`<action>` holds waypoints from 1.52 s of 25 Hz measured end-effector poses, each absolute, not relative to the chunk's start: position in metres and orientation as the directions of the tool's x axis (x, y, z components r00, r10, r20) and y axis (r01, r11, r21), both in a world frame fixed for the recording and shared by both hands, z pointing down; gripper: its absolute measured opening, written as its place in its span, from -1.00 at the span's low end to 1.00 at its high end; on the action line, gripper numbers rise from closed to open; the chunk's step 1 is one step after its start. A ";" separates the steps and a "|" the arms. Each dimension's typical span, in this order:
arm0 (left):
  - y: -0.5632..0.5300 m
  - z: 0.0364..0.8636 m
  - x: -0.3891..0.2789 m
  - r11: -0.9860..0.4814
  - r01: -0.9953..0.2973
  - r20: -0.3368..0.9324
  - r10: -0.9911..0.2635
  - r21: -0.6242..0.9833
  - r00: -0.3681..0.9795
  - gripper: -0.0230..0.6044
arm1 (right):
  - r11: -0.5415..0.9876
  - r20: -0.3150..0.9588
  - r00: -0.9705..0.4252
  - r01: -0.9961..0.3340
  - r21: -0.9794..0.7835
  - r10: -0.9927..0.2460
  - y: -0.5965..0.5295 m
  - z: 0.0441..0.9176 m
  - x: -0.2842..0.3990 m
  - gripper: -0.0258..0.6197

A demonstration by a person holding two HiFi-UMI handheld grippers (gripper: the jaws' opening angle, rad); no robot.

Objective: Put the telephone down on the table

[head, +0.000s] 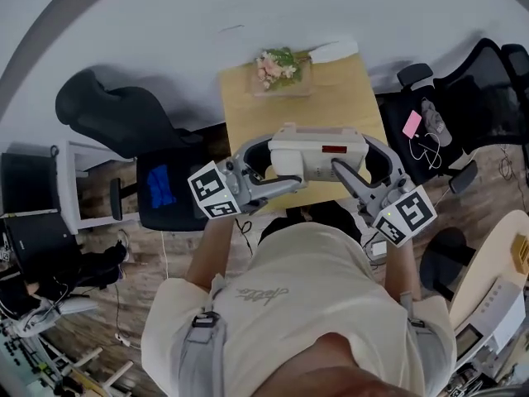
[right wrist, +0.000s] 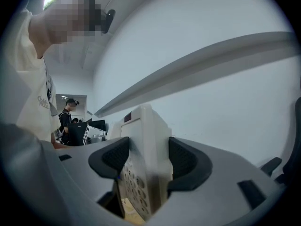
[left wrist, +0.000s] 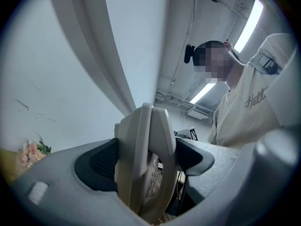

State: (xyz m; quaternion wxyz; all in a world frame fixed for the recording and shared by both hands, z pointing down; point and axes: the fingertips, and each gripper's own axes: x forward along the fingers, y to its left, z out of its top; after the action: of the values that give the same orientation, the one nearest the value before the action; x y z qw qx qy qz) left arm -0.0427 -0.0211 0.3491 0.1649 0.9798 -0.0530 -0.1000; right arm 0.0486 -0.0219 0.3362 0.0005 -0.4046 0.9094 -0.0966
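A cream desk telephone [head: 316,150] hangs in the air above the near edge of the small wooden table [head: 248,118], held from both sides. My left gripper [head: 273,170] is shut on its left end, where the handset [left wrist: 146,166] fills the space between the black pads [left wrist: 101,164]. My right gripper [head: 355,165] is shut on its right end, the keypad side [right wrist: 141,173] squeezed between its pads [right wrist: 183,161]. In both gripper views the phone stands edge-on.
A bunch of pink flowers [head: 279,64] and a white object [head: 335,51] lie at the table's far edge by the wall. Black office chairs stand left [head: 124,118] and right [head: 438,114]. Another person [right wrist: 68,117] stands at a desk in the background.
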 end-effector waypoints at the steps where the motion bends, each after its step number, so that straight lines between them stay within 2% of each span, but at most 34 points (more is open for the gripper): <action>1: -0.025 0.348 -0.043 -0.939 -0.088 -0.174 -0.153 0.333 0.973 0.31 | 0.666 0.074 -0.685 -0.724 -0.180 -0.725 -0.027 0.336 0.049 -0.12; 16: -0.088 0.337 0.009 -0.905 -0.272 -0.115 -0.323 0.326 0.939 0.31 | 0.781 0.011 -0.801 -0.586 -0.216 -0.598 -0.106 0.329 0.099 -0.12; 22: -0.097 0.332 0.009 -0.894 -0.319 -0.111 -0.368 0.316 0.923 0.31 | 0.810 0.002 -0.830 -0.545 -0.217 -0.558 -0.119 0.325 0.099 -0.12; 38: -0.096 0.320 -0.009 -0.916 -0.284 -0.163 -0.337 0.283 0.927 0.31 | 0.805 -0.003 -0.816 -0.570 -0.168 -0.578 -0.115 0.310 0.081 -0.12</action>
State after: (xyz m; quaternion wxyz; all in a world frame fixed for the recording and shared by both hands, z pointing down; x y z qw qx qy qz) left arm -0.0091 -0.0957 0.3201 0.1282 0.9732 -0.1595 -0.1047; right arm 0.0813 -0.1154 0.3102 0.0268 -0.3021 0.9495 -0.0797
